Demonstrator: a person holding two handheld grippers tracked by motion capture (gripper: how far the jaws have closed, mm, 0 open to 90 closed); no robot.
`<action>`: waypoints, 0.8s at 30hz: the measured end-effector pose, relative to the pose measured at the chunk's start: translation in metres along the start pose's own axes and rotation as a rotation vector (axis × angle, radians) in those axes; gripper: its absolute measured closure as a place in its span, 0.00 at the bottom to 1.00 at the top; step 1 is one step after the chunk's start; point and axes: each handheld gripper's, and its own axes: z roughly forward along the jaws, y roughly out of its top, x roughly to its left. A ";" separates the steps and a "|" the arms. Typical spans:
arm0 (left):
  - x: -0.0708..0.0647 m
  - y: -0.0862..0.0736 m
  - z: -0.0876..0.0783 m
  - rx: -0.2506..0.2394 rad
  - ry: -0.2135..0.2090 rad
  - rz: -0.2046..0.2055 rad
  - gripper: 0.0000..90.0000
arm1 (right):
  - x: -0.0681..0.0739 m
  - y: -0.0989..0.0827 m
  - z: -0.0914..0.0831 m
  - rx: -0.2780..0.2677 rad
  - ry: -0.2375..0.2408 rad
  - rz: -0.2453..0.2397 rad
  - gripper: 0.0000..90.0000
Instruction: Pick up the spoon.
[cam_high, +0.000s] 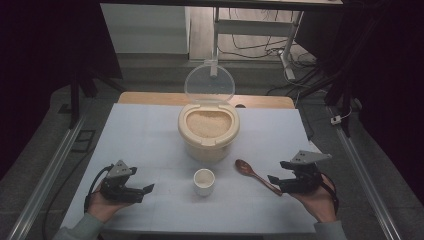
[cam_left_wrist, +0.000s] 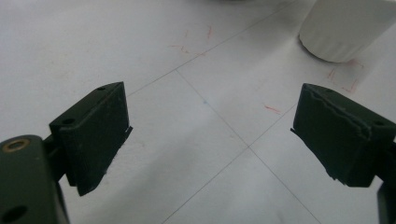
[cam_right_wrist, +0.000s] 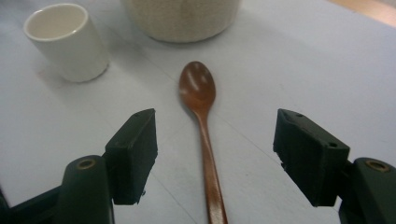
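Dim room around us, with a white sheet spread over the table (cam_high: 150, 135) and everything laid out along its middle. We read this as the start of a scooping job: the rice container (cam_high: 208, 131) stands at the far centre with its clear lid (cam_high: 209, 82) tipped up and back, the small white cup (cam_high: 204, 181) sits empty in front of it, and the wooden spoon (cam_high: 256, 175) lies flat on the sheet to the cup's right, bowl toward the container.

Our right tongs (cam_right_wrist: 215, 154) straddle the spoon's handle, jaws wide apart, one on each side, neither pad touching the wood; the handle runs down the middle of the gap. Picking up the spoon looks like the step in hand. Next, we judge, the tongs must settle lower around the handle and close squarely so the thin stem doesn't roll.

Our left tongs (cam_left_wrist: 210, 140) rest apart near the cup's left, holding nothing.
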 end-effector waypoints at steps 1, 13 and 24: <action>0.000 0.000 0.000 0.001 -0.001 0.000 0.12 | 0.001 0.005 0.001 0.023 -0.001 -0.008 0.34; 0.000 0.000 0.004 0.018 -0.007 0.008 0.12 | 0.002 0.030 0.021 0.158 0.038 -0.027 0.36; -0.002 -0.001 0.004 0.020 -0.003 0.013 0.12 | 0.003 0.019 0.044 0.324 0.049 -0.044 0.37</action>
